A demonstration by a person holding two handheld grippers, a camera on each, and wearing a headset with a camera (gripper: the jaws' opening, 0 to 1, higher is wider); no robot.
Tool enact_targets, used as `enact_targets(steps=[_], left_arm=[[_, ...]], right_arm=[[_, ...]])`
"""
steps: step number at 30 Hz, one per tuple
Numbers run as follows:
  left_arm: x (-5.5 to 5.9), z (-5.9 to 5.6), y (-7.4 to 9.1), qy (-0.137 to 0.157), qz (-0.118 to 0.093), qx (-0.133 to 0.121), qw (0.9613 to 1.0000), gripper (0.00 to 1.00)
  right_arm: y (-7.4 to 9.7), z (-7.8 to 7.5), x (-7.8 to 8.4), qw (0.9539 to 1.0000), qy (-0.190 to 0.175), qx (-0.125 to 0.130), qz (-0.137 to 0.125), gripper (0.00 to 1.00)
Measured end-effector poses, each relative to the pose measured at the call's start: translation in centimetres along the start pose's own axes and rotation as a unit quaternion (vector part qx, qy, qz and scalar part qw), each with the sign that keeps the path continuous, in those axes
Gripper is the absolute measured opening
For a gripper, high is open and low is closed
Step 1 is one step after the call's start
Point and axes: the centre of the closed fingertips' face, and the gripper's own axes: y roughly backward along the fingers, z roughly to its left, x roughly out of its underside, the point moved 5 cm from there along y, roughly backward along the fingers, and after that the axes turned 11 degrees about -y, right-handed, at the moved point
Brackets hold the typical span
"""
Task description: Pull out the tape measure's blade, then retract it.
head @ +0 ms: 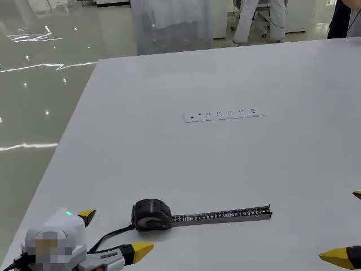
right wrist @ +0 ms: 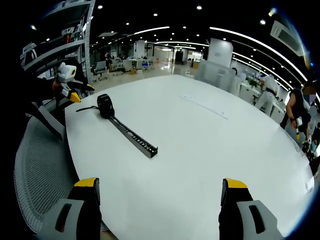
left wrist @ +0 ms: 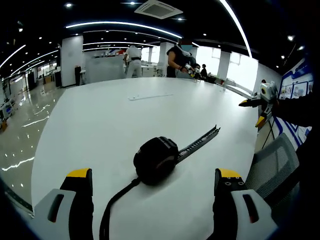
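A black tape measure [head: 151, 214] lies on the white table [head: 225, 158] near its front edge, its blade [head: 221, 214] pulled out to the right and lying flat. A black wrist strap [head: 110, 236] trails from its left side. My left gripper [head: 114, 234] is just left of the case, open, nothing between its yellow-tipped fingers [head: 141, 249]. In the left gripper view the tape measure [left wrist: 156, 160] sits just ahead of the open left gripper [left wrist: 154, 181]. My right gripper [head: 348, 226] is at the lower right, open and apart from the blade end [right wrist: 151, 150]. The right gripper view has the tape measure [right wrist: 105, 106] at the far end of the blade.
A white power strip [head: 223, 114] lies flat in the middle of the table. People stand beyond the far edge [head: 259, 20]. A mesh office chair [right wrist: 40, 175] is close to the table's near edge. Glossy floor lies to the left.
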Motion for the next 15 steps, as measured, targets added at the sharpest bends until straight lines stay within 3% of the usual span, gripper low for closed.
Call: enact_targets(steps=[5, 7, 8, 10, 15], left_arm=[[-0.2, -0.2, -0.5, 0.005, 0.000, -0.004, 1.0000, 0.99], [-0.3, -0.4, -0.8, 0.021, -0.001, -0.007, 0.9998, 0.99], [-0.3, -0.6, -1.0, 0.039, 0.000, -0.021, 0.9990, 0.99], [-0.3, -1.1, -1.3, 0.035, 0.001, -0.022, 0.9991, 0.99], [-0.5, -0.9, -1.5, 0.047, -0.010, -0.076, 0.9959, 0.99]], right_arm=[[-0.1, -0.1, -0.4, 1.0000, 0.007, -0.001, 0.002, 0.99], [-0.1, -0.1, -0.5, 1.0000, 0.006, -0.003, 0.002, 0.99], [-0.1, 0.0, -0.5, 1.0000, 0.007, -0.004, 0.002, 0.99], [-0.2, 0.0, -0.6, 0.9999, 0.010, -0.006, 0.003, 0.99], [-0.4, 0.2, -0.7, 0.9998, 0.015, -0.013, 0.006, 0.99]])
